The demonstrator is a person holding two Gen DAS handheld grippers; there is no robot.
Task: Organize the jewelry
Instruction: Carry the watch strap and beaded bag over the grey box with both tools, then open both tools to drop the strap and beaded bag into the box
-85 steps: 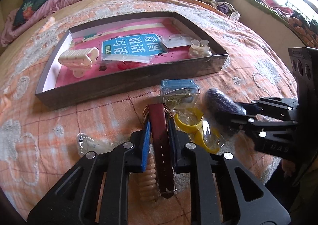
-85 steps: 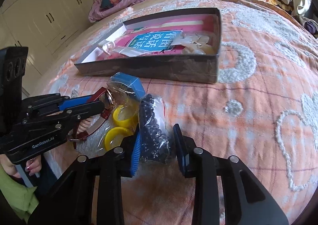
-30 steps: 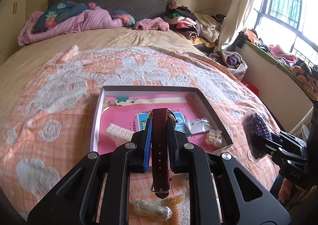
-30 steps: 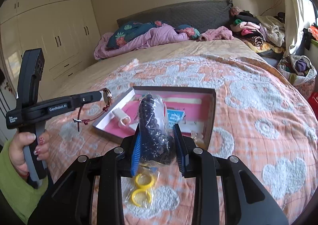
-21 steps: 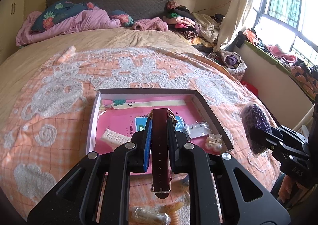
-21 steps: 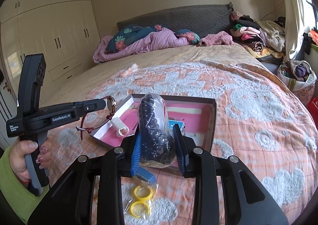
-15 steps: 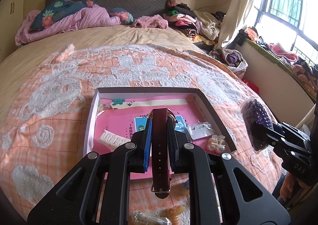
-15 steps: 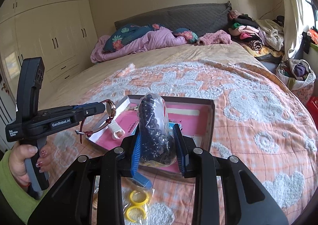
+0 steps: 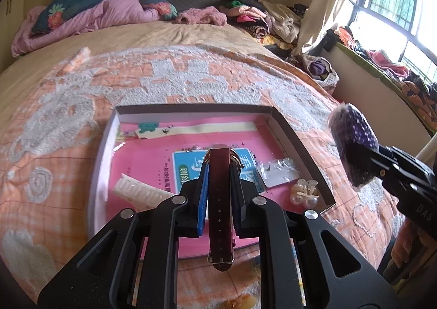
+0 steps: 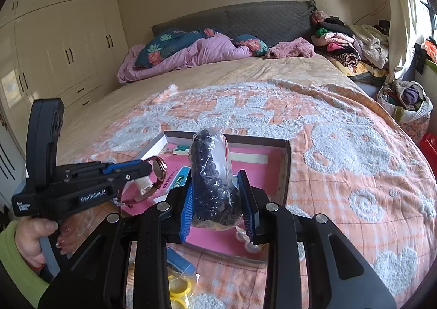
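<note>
Both hands have lifted their loads off the blanket and carried them over toward the box: 2.8 s ago the grippers were down among the loose items, and now each hangs above the box's near edge, lower and closer to it than a second ago. That reads as pick-up done and drop-off about to come.

Nearest, the left gripper (image 9: pixel 218 186) has its jaws clamped tight on the maroon watch (image 9: pixel 219 199), strap running back between the pads, buckle hanging at the near end and gold case at the tips. The right gripper (image 10: pixel 218 199) is closed, jaws a little apart, on the bead bag (image 10: pixel 213 180), a clear bag of dark beads standing upright between the blue pads.

Left behind on the blanket (image 10: pixel 355 167) below are the yellow rings (image 10: pixel 179 285) in their wrapper and a small blue box (image 10: pixel 180 259).

Beyond, the box (image 9: pixel 297 142), shallow and pink-lined, already holds a white clip (image 9: pixel 139 191) at left, a blue card (image 9: pixel 188 164) in the middle, a clear packet (image 9: pixel 275 169) beside it, and a pearl clip (image 9: pixel 304 194) in the near right corner. The far half of the floor is bare, so there looks to be room for both loads.
</note>
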